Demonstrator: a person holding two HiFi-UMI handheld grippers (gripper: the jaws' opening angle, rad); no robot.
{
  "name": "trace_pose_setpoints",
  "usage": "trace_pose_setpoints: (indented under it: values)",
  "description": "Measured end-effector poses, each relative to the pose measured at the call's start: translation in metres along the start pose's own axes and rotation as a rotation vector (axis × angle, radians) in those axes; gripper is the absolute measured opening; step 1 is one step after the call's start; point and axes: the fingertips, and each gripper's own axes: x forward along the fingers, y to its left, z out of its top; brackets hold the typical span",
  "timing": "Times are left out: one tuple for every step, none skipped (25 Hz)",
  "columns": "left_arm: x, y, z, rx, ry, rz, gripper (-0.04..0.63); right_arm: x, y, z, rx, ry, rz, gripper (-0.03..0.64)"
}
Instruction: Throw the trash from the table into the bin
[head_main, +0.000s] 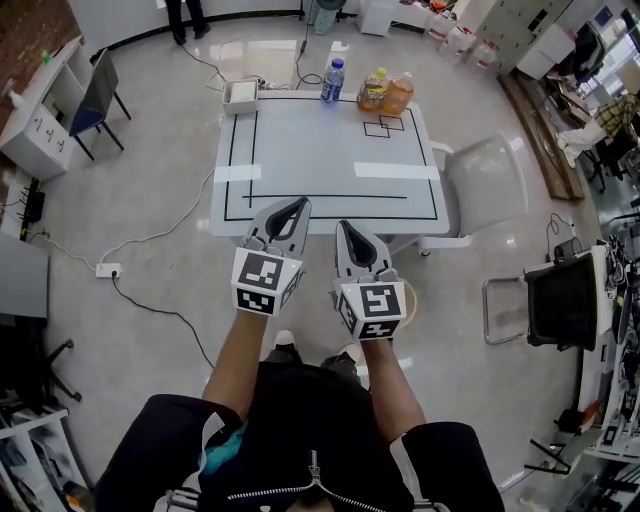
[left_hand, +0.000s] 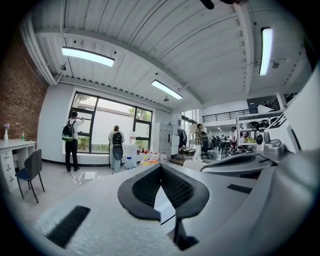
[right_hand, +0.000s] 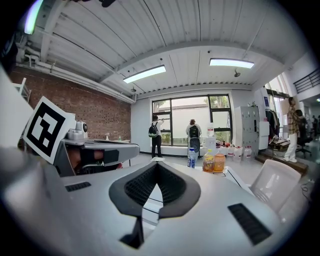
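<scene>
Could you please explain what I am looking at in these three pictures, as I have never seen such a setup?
No robot here: a person stands at a white table holding a two-jaw tool in each hand. The top-down picture comes from a camera on the person's head; the left tool and right tool show there. The other two pictures come from cameras riding on the tools, looking along their jaws. At the table's far edge stand a water bottle, a yellow drink and an orange drink. Both tools are shut and hold nothing.
</scene>
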Motion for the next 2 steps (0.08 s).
trace_pose_setpoints:
  values:
    - [-0.0005,0.001,-0.001,-0.001,0.002,0.0,0.008,-0.0001,0.0009,-0.001,0.0,0.002,0.001,0.008]
    - [-0.0011,0.002,-0.0021,-0.003,0.004,0.0,0.008,-0.0002,0.0018,-0.002,0.0,0.004,0.001,0.008]
